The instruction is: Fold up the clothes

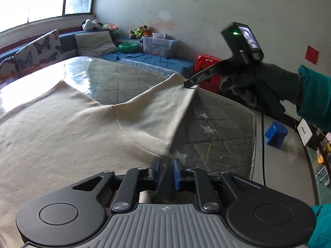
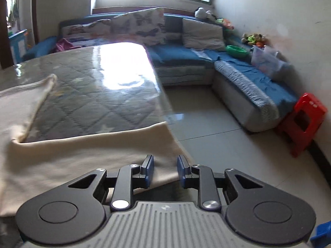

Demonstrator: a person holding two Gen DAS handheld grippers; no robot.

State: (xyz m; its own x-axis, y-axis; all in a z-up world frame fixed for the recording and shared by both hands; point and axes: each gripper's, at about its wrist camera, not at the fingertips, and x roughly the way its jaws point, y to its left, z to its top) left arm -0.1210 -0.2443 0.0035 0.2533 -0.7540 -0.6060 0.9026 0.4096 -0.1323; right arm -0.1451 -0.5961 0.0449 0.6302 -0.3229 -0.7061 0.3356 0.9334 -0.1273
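A cream garment lies spread on a glass-topped table over a grey quilted mat. My left gripper is shut on the garment's near sleeve edge, holding it lifted. In the left wrist view the right gripper sits at the sleeve's far corner, which is raised. In the right wrist view the right gripper has its jaws apart with the cream garment lying between and under them, at the table's right edge. The other sleeve lies flat at the left.
A blue sofa with butterfly cushions wraps the far wall. A red stool stands on the tiled floor at the right. A clear storage box and plush toys sit on the sofa. A blue block lies on the floor.
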